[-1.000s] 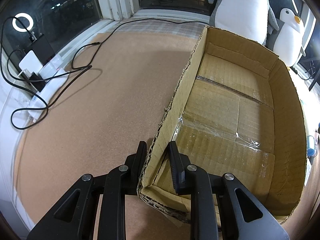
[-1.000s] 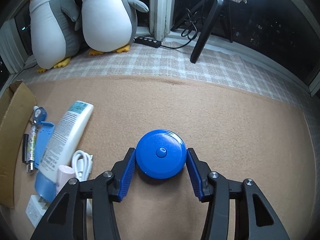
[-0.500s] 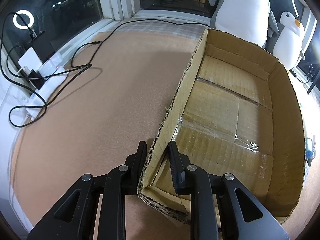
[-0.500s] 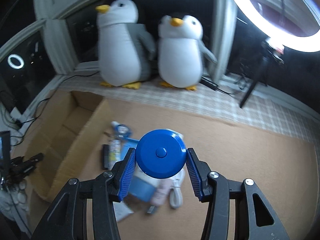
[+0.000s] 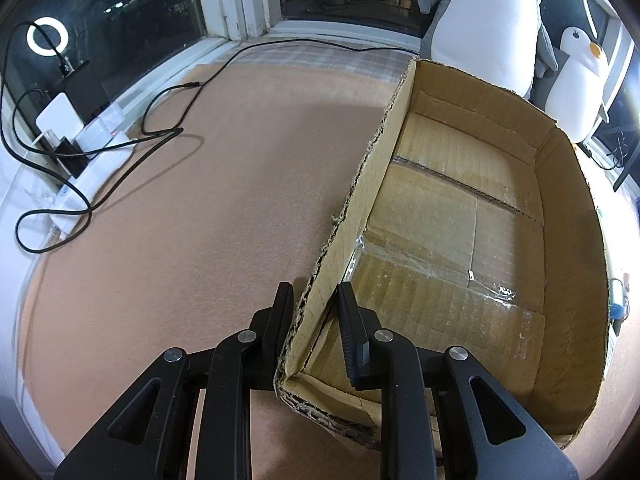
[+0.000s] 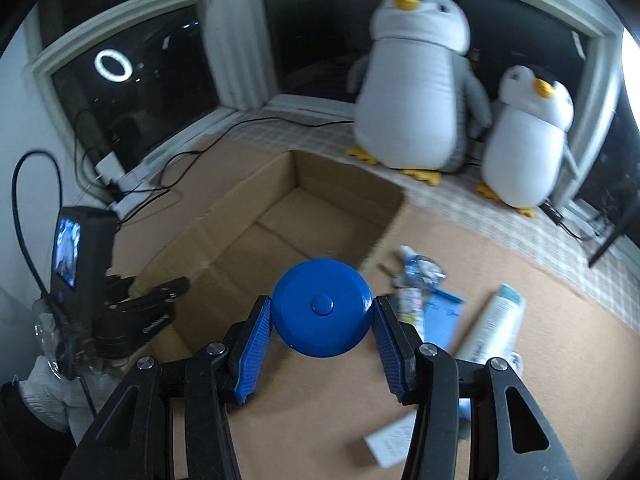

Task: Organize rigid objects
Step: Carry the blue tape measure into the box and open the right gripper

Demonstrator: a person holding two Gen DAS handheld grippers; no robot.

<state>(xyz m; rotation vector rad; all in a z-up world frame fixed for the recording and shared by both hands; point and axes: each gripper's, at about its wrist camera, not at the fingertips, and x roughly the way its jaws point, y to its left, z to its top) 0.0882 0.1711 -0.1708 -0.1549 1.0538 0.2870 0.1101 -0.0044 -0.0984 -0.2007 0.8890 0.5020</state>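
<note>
My right gripper (image 6: 322, 330) is shut on a round blue tape measure (image 6: 322, 312) and holds it in the air near the front right side of the open cardboard box (image 6: 256, 216). My left gripper (image 5: 312, 310) is shut on the box's left wall (image 5: 360, 200) near its front corner; it also shows at the left of the right wrist view (image 6: 156, 304). The box is empty inside.
A white tube (image 6: 496, 324), a blue card (image 6: 442, 316), a small packet (image 6: 418, 276) and a white block (image 6: 388, 444) lie on the brown mat right of the box. Two plush penguins (image 6: 416, 92) stand behind. Cables and a power strip (image 5: 88, 160) lie at the left.
My right gripper has lifted the tape measure off the mat and swung left toward the box. My left gripper has kept its hold on the box wall.
</note>
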